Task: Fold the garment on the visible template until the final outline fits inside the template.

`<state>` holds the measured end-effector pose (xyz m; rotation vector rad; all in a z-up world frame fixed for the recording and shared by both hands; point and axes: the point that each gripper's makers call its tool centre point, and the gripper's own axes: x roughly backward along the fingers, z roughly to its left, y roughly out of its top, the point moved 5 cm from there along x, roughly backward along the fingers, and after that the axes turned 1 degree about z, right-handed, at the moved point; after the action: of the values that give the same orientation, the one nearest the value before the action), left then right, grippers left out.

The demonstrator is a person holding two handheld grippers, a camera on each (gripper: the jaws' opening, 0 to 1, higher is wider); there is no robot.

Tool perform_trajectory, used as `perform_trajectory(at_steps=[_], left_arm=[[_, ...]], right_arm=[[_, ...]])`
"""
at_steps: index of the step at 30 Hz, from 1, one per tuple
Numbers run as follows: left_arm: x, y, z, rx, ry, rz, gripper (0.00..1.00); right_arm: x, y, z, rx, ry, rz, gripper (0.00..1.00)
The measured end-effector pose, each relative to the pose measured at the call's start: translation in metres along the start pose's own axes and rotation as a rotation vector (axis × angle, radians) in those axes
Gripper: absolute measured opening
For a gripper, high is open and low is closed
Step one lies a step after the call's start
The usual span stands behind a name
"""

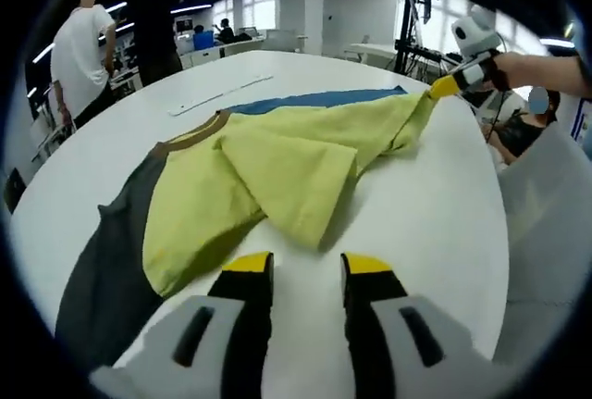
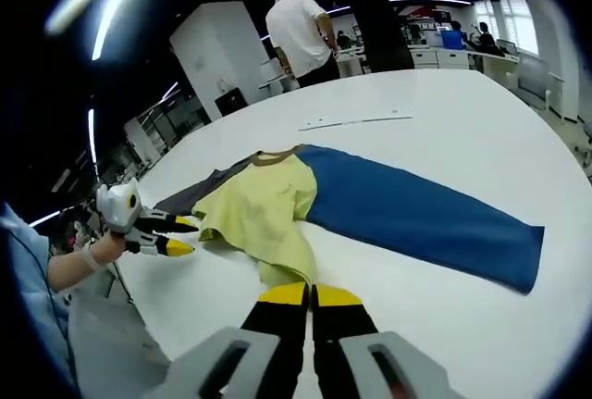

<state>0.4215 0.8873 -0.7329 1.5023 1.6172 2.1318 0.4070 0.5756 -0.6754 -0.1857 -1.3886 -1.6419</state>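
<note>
Right gripper (image 2: 311,295) pinches the yellow garment (image 1: 277,168) on white table (image 1: 435,214).

We are listing two matching handheld grippers. The left gripper (image 1: 305,269) is showing pale grey moulded jaw housings with dark slotted recesses, black fingers and yellow fingertips (image 1: 248,263). The right gripper (image 2: 310,296) is showing the same build: grey housings, black fingers, yellow tips. Seen from across the table, each unit is carrying a white-and-grey body behind its black-and-yellow jaws. We are noting a light blue sleeve (image 2: 28,260) at the edge of the right gripper view, and a white band at the wrist.
</note>
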Motion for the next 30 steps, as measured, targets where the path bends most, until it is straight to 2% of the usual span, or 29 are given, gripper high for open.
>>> perform_trajectory(at_steps=[8, 14, 17, 20, 30], left_arm=[[-0.010, -0.001, -0.001, 0.045, 0.028, -0.030, 0.22], [-0.015, 0.003, 0.001, 0.069, 0.032, -0.049, 0.15], [-0.016, 0.004, 0.003, 0.080, 0.038, -0.055, 0.08], [-0.012, 0.005, 0.004, 0.099, 0.032, -0.065, 0.00], [0.016, 0.006, 0.018, 0.091, 0.058, -0.073, 0.00]], right_arm=[[0.000, -0.002, -0.001, -0.007, 0.002, 0.000, 0.00], [0.001, -0.001, -0.001, -0.003, 0.003, 0.003, 0.00], [0.001, 0.000, -0.002, -0.005, 0.002, 0.003, 0.00], [0.001, 0.000, -0.003, -0.004, 0.001, 0.004, 0.00], [0.001, 0.000, 0.000, 0.004, 0.004, 0.003, 0.00]])
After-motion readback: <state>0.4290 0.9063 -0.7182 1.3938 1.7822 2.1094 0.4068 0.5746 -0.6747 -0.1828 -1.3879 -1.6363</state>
